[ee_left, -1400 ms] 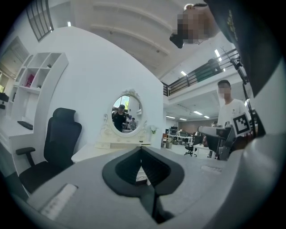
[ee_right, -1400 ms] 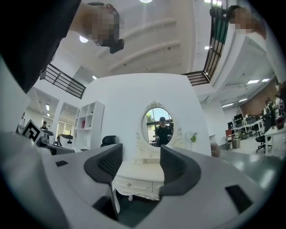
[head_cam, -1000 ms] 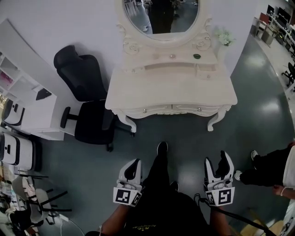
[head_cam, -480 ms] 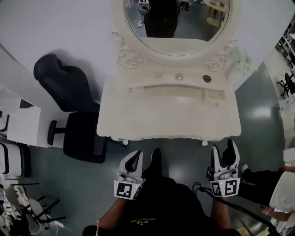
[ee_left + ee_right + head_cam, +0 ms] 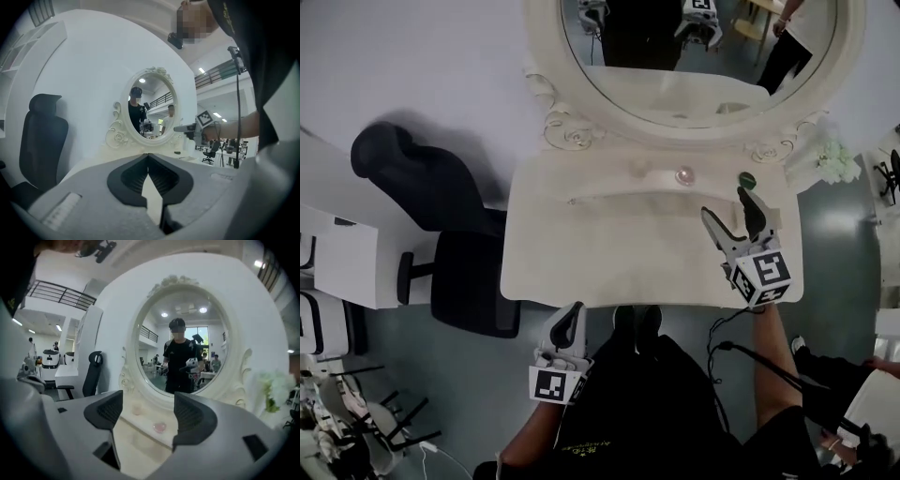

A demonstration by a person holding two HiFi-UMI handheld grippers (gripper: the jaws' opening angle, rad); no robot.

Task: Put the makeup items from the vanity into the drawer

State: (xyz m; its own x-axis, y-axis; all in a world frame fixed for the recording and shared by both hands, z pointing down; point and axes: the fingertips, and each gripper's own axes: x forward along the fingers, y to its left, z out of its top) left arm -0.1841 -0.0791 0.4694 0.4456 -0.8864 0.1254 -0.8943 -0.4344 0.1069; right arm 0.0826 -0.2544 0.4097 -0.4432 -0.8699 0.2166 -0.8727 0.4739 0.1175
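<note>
Makeup items, a small round pink pot (image 5: 684, 175) and a dark green round compact (image 5: 747, 179), sitting just ahead of right gripper (image 5: 729, 206) on cream vanity (image 5: 581, 262). Just opened wide, nothing between, presumably lining up a pick. Behind, left gripper (image 5: 567, 319) clamped shut, empty, likely kept spare for the drawer.

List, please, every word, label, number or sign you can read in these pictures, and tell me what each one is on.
No word or number is readable in any view.
Black shirt: small yellow print, too blurred to read.
Cubes on the left gripper and the right gripper: black-and-white square patterns only, no letters. The right gripper's jaws have just been opening, with nothing held between them.
</note>
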